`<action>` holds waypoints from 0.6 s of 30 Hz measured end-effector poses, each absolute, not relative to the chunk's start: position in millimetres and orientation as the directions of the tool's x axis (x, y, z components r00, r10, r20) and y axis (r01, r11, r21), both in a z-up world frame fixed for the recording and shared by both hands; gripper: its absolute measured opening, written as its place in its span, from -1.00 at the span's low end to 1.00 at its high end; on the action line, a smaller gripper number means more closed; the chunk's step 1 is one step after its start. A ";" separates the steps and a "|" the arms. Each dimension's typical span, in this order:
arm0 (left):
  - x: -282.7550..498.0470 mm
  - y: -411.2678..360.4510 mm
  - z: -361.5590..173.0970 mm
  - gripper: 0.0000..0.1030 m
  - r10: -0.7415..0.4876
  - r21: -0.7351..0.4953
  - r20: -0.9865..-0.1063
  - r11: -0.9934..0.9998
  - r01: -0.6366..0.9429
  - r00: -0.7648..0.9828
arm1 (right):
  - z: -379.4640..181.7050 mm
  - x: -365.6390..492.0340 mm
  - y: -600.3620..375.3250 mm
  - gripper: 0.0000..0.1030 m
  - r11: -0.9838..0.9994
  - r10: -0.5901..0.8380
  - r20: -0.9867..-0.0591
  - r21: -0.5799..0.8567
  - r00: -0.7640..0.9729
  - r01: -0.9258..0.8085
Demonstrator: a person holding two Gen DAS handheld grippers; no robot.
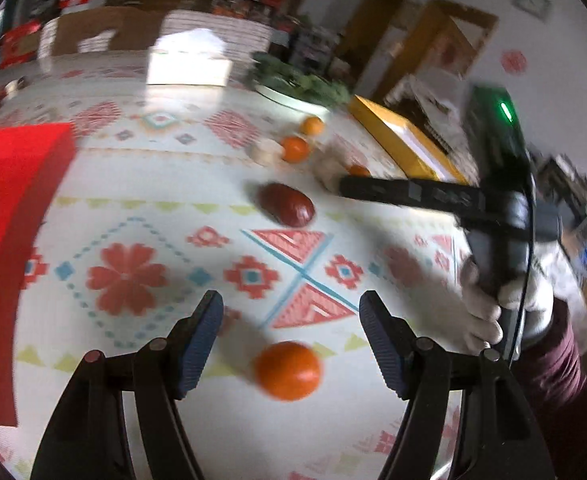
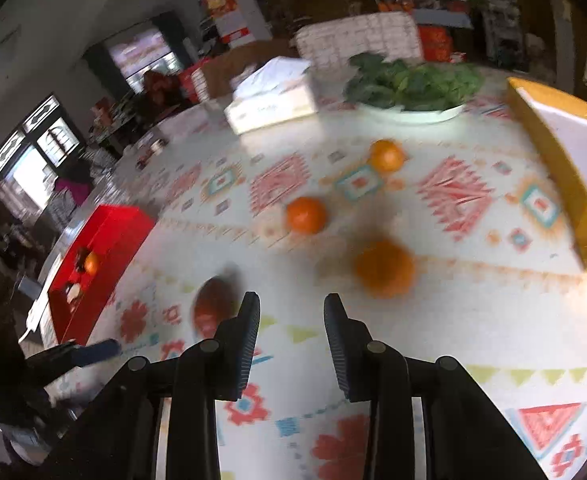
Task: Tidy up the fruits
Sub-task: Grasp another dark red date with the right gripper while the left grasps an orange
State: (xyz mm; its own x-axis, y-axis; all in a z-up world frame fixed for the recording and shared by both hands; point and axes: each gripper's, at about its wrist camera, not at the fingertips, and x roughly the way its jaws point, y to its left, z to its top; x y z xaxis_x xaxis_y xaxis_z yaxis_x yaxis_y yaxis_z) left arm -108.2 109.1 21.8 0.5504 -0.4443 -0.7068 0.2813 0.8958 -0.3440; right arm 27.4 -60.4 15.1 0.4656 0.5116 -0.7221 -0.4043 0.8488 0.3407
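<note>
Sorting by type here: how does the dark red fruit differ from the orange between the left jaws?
The dark red fruit is oblong and maroon; the orange is round and bright orange. The red one lies farther out on the tablecloth, the orange close between the open left gripper's jaws. Both rest loose on the cloth, ungripped.

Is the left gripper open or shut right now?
Open. In the left wrist view the left gripper has its jaws spread wide and empty, with the round orange fruit lying on the patterned tablecloth between them.
</note>
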 end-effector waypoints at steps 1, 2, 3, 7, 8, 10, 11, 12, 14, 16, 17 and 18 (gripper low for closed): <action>-109.4 104.4 20.1 0.36 -0.437 -0.328 -0.714 0.899 0.289 0.547 | 12.9 28.2 -51.5 -0.29 0.840 0.521 -0.724 0.342 0.452 -0.421; -110.0 100.8 18.3 0.36 -0.430 -0.316 -0.721 0.902 0.295 0.543 | 11.2 29.1 -43.9 -0.29 0.835 0.524 -0.725 0.337 0.446 -0.434; -109.9 97.8 15.3 0.36 -0.422 -0.305 -0.730 0.905 0.297 0.537 | 9.0 31.0 -33.9 -0.29 0.833 0.522 -0.729 0.324 0.442 -0.448; -110.1 95.3 8.9 0.32 -0.385 -0.266 -0.751 0.920 0.289 0.537 | -1.2 36.0 -8.8 -0.29 0.832 0.504 -0.748 0.285 0.432 -0.476; -110.9 94.3 9.1 0.14 -0.378 -0.253 -0.756 0.921 0.295 0.533 | -2.6 35.9 -6.3 -0.29 0.834 0.496 -0.753 0.276 0.432 -0.478; -114.5 91.5 9.0 -0.08 -0.355 -0.214 -0.767 0.927 0.308 0.535 | -6.8 35.6 -1.0 -0.29 0.843 0.474 -0.765 0.251 0.435 -0.476; -116.4 90.2 8.9 -0.09 -0.351 -0.201 -0.769 0.926 0.318 0.534 | -7.0 34.7 -0.1 -0.29 0.845 0.468 -0.764 0.240 0.444 -0.478; -118.9 90.9 9.0 -0.09 -0.354 -0.200 -0.769 0.924 0.325 0.533 | -6.9 33.7 1.2 -0.29 0.847 0.460 -0.766 0.228 0.448 -0.480; -121.1 93.7 8.4 -0.09 -0.359 -0.207 -0.765 0.923 0.324 0.535 | -6.8 31.1 2.6 -0.29 0.852 0.446 -0.769 0.208 0.458 -0.480; -122.2 98.3 7.7 -0.08 -0.378 -0.226 -0.756 0.917 0.329 0.534 | -6.9 29.9 2.5 -0.29 0.855 0.439 -0.768 0.200 0.466 -0.478; -122.9 100.7 7.9 -0.02 -0.380 -0.231 -0.754 0.917 0.325 0.535 | -6.9 29.8 2.6 -0.30 0.858 0.434 -0.769 0.194 0.469 -0.476; -123.9 103.1 8.1 0.04 -0.383 -0.237 -0.753 0.916 0.322 0.535 | -7.2 29.5 3.3 -0.31 0.859 0.431 -0.769 0.191 0.472 -0.475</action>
